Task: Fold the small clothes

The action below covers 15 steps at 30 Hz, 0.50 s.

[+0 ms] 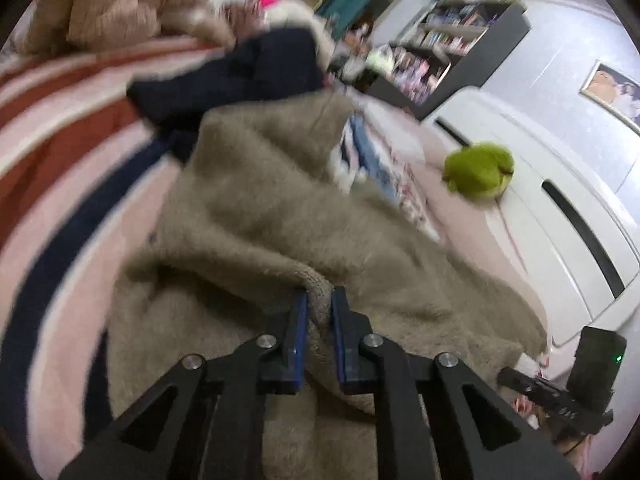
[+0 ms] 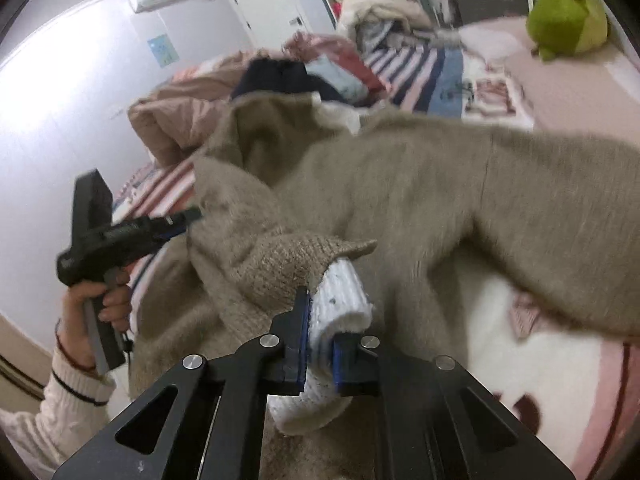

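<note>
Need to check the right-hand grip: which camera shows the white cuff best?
The right wrist view. There the white cuff sticks out of the beige sweater, pinched by the right gripper. The left wrist view shows no cuff, only the sweater and the right gripper's dark body at the frame's edge.

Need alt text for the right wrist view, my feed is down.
The right claw is shut on a white ribbed cuff poking out of a beige sweater spread on the bed. At left, a hand holds the left claw at the sweater's edge; a green plush sits top right.
</note>
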{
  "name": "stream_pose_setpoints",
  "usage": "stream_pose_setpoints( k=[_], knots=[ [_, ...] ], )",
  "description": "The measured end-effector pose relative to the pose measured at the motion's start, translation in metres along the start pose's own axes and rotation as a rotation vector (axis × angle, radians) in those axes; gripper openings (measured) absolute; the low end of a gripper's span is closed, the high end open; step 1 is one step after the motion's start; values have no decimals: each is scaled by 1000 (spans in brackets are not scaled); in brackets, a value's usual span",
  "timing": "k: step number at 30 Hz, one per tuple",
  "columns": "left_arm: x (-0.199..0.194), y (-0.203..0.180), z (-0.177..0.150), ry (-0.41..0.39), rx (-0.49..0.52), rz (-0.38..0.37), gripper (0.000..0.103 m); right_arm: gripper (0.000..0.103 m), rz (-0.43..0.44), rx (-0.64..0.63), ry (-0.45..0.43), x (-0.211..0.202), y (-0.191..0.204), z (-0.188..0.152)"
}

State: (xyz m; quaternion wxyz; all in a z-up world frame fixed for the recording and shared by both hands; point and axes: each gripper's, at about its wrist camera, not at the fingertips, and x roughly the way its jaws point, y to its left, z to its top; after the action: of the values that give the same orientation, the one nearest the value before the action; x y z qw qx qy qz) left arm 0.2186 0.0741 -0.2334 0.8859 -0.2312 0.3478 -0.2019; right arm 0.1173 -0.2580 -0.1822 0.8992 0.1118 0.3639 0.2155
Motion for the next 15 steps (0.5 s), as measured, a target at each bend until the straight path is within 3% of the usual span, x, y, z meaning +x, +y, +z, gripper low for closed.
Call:
stream_pose_setpoints(
  k=[3, 5, 7, 9, 11, 13, 15],
  knots=[
    [-32, -26, 4, -116, 124, -70, 8, 3, 7, -24, -68, -22, 7, 12],
    [-39, -43, 5, -76, 200, -137, 8, 3, -25, -59, -124, -43, 12, 21],
    [-37, -55, -1, 18, 269, -160, 13, 3, -59, -63, -161, -62, 10, 25],
    [-39, -60, -8, 44, 322, -130, 30, 3, -92, -40, -184, -81, 0, 22],
    [-43, -60, -14, 18, 369, 0, 71, 3, -126, -17, -178, -90, -9, 15],
    [-46, -57, -14, -10, 396, 129, 81, 3, -144, 24, -149, -93, -22, 3],
    [-37, -55, -15, 19, 454, 259, 85, 3, -128, 67, -125, -90, -33, -5]
  ],
)
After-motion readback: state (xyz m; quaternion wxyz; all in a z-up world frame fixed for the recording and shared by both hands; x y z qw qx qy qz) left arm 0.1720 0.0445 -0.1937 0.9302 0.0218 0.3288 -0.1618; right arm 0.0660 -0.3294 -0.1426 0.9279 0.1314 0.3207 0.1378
